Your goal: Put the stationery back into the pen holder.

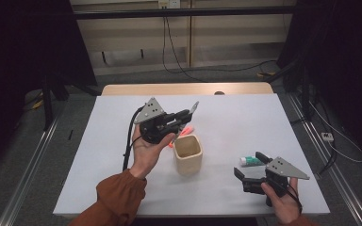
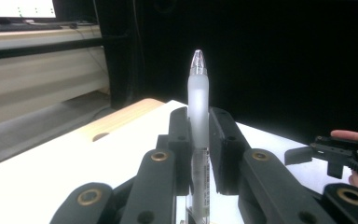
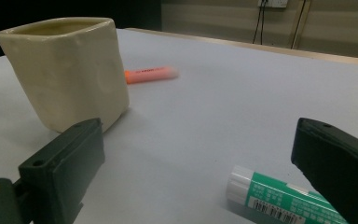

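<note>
Pen (image 2: 198, 107) sits pinched low in your left tongs (image 1: 187, 115), so it may pivot and miss the cup (image 1: 187, 153); your right tongs (image 1: 250, 165) stand open.

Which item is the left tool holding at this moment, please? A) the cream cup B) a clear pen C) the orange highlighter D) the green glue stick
B: in the left gripper view the left tool has its jaws closed on a clear pen, while the green glue stick and the orange highlighter lie on the table and the cream cup stands free.
</note>
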